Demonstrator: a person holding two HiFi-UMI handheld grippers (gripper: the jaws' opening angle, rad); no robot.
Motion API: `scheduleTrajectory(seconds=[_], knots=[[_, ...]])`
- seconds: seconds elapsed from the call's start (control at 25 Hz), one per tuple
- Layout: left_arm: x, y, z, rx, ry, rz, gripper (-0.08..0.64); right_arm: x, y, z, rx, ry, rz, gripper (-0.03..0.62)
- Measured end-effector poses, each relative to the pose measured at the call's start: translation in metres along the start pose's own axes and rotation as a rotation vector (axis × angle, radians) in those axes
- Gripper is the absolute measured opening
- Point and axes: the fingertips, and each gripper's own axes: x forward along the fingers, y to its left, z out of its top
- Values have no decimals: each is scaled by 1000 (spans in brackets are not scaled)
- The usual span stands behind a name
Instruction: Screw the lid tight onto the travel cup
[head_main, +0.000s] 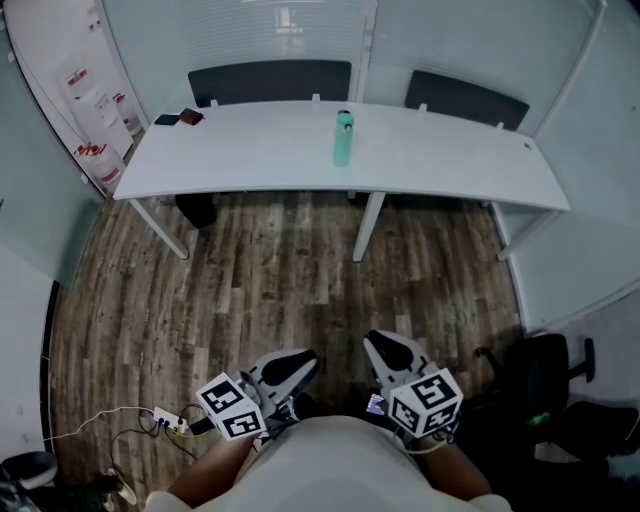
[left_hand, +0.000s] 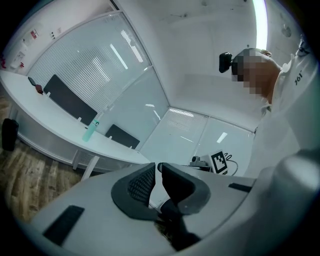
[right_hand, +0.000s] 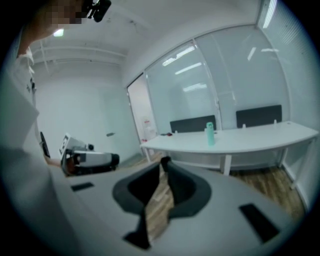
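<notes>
The mint-green travel cup (head_main: 343, 140) stands upright on the long white table (head_main: 450, 160), with its lid (head_main: 345, 116) on top. The same cup (left_hand: 90, 131) is small and far off in the left gripper view, and the cup (right_hand: 210, 134) is also distant in the right gripper view. Both grippers are held close to the person's body, far from the table, above the wooden floor. My left gripper (head_main: 305, 358) (left_hand: 156, 167) is shut with nothing in it. My right gripper (head_main: 375, 340) (right_hand: 163, 161) is shut too, also holding nothing.
Two dark chair backs (head_main: 270, 78) (head_main: 465, 98) stand behind the table. Small dark items (head_main: 180, 118) lie at its left end. A power strip with cables (head_main: 165, 420) lies on the floor at the left. A black office chair (head_main: 545, 370) is at the right. Glass walls surround the room.
</notes>
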Motion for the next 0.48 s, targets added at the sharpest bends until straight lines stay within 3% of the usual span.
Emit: scheduleTrajectory(seconds=[0.12, 0.48], knots=[[-7, 3, 1, -4, -3, -8, 68, 5, 8, -3, 27, -3, 7, 115], [-26, 9, 0, -5, -6, -8, 114, 15, 18, -7, 29, 1, -22, 155]])
